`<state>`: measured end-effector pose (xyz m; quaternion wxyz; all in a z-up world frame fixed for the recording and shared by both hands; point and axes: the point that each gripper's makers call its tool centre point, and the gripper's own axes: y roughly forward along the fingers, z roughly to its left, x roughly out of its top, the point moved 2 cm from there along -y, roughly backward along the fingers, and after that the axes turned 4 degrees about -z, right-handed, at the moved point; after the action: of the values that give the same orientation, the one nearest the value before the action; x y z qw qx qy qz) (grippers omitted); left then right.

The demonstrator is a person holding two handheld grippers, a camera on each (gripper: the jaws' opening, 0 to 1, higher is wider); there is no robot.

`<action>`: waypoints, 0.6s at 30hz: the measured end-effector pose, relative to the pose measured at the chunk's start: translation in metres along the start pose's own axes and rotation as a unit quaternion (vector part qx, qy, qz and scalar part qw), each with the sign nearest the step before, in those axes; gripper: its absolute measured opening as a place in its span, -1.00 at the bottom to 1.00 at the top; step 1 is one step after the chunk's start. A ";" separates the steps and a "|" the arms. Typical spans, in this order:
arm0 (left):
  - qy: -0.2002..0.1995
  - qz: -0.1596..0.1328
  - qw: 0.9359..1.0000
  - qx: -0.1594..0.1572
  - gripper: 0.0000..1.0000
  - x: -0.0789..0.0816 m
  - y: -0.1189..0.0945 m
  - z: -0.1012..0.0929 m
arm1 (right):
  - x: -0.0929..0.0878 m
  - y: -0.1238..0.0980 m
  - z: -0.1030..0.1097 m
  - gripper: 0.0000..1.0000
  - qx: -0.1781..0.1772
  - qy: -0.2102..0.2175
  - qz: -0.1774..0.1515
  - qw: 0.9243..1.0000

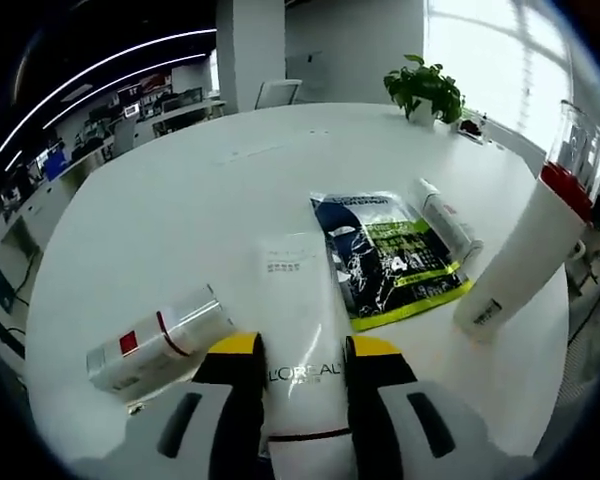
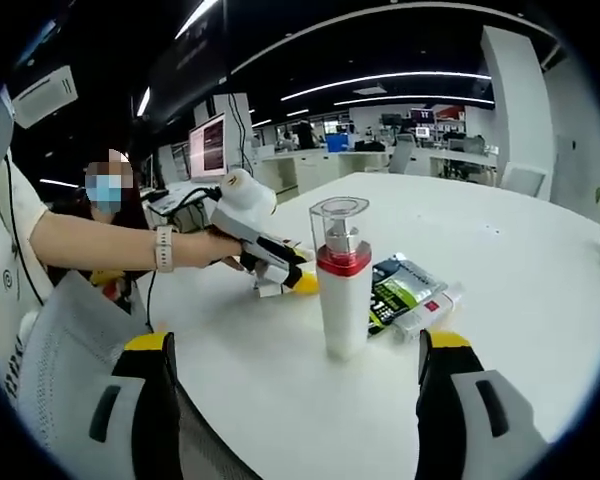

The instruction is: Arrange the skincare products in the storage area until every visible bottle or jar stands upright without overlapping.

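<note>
A smooth white L'Oréal tube (image 1: pixel 302 360) is clamped between the left gripper's (image 1: pixel 302 372) jaws. The right gripper (image 2: pixel 295 362) is held wide, nothing gripped, near an upright clear-capped pump bottle (image 2: pixel 342 280) on the glossy round table (image 2: pixel 520 250). A flat sachet (image 1: pixel 385 255) lies beyond the tube.

Open office: white round table (image 1: pixel 180 200), desks, monitors, ceiling light strips.

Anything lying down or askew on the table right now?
Yes. A silver box and a small white tube lie flat, the tube beside a flat sachet. The left tongs grip a L'Oreal tube lengthwise. The pump bottle stands upright.
</note>
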<state>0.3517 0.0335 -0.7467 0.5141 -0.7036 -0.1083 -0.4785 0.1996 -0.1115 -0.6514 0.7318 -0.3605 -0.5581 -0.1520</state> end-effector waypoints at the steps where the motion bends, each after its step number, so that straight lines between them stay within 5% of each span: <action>1: 0.003 0.001 1.000 -0.004 -0.49 0.000 -0.002 -0.002 | 0.000 0.000 0.000 0.99 -0.001 0.004 -0.001 1.000; 18: -0.023 -0.001 0.999 -0.028 -0.49 -0.007 -0.019 0.000 | 0.001 0.010 0.006 0.99 0.015 0.049 -0.016 0.999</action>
<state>0.3355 0.0440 -0.7405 0.4910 -0.7283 -0.1072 -0.4658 0.2014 -0.1005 -0.6535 0.7611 -0.3324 -0.5295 -0.1730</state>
